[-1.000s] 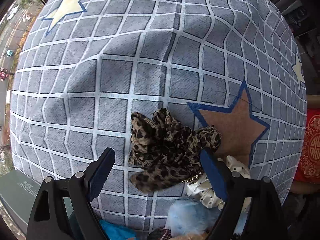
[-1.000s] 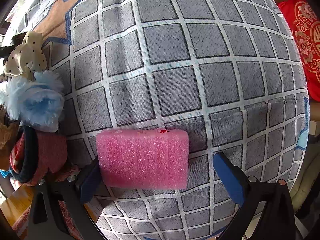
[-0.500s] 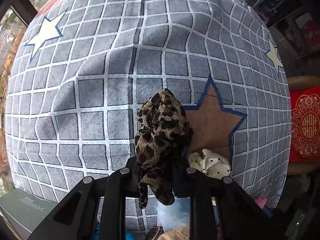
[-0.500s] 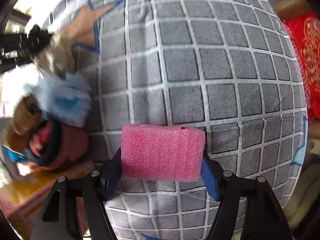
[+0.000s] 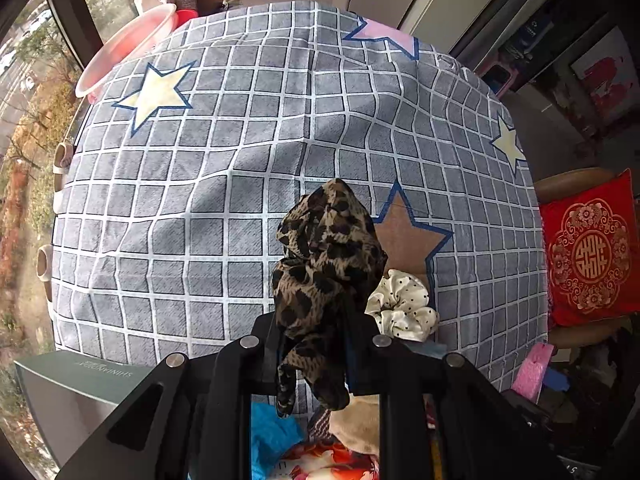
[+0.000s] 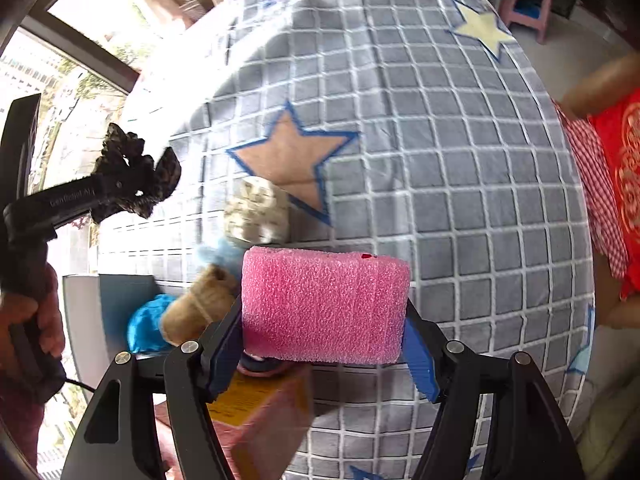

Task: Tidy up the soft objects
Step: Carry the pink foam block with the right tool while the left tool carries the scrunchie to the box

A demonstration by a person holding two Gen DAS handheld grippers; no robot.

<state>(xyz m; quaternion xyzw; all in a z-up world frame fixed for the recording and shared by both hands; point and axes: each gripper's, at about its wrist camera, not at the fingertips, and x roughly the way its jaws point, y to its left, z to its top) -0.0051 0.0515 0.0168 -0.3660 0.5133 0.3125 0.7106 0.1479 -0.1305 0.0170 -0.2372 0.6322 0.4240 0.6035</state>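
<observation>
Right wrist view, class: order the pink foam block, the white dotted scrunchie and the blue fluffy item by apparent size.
1. Pink foam block, though it is nearest the camera.
2. White dotted scrunchie.
3. Blue fluffy item, partly hidden, so its place is unsure.

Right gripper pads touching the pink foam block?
Touching. Right wrist view: the right gripper clamps the pink foam block, both blue pads pressed against its ends.
</observation>
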